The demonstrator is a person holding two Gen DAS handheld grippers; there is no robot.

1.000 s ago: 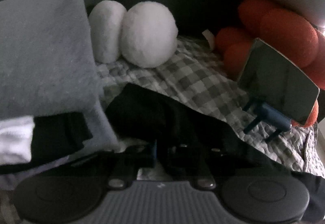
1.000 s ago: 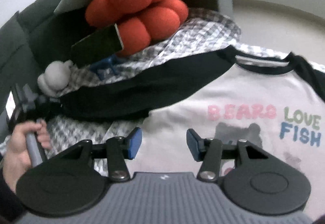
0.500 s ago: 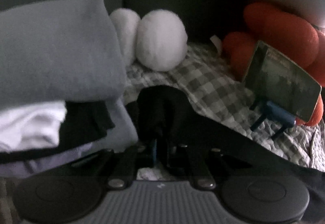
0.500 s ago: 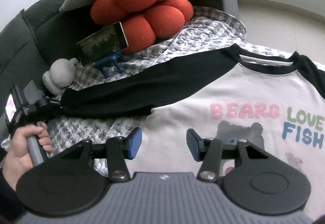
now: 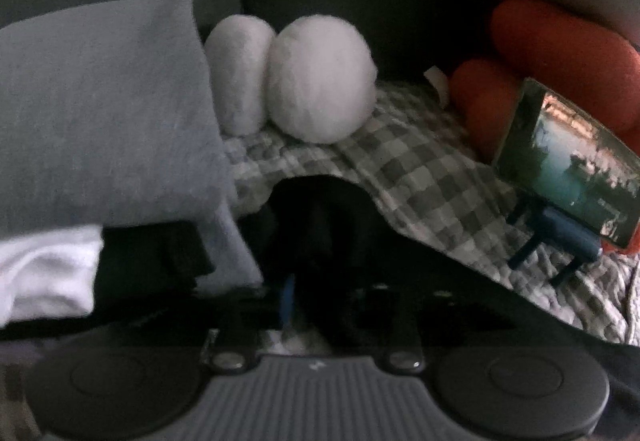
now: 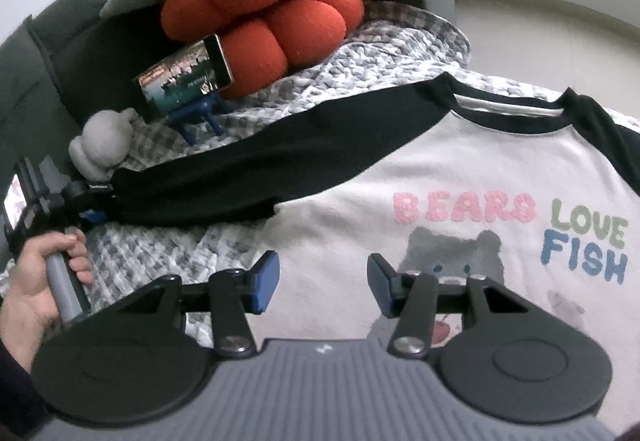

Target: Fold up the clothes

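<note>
- The shirt (image 6: 460, 177) reads "BEARS LOVE FISH" above a grey bear and lies flat on the checked blanket (image 6: 160, 253) on the sofa.
- Left gripper (image 5: 316, 297) jaws are narrow, pinching the black sleeve (image 6: 260, 169) end.
- Right gripper (image 6: 323, 283) jaws stand apart, empty, over the shirt.
- A phone (image 6: 186, 79) on a blue stand leans against red cushions (image 6: 272, 1); folded clothes (image 5: 100, 113) are stacked beside a white plush (image 5: 320, 85).
</note>
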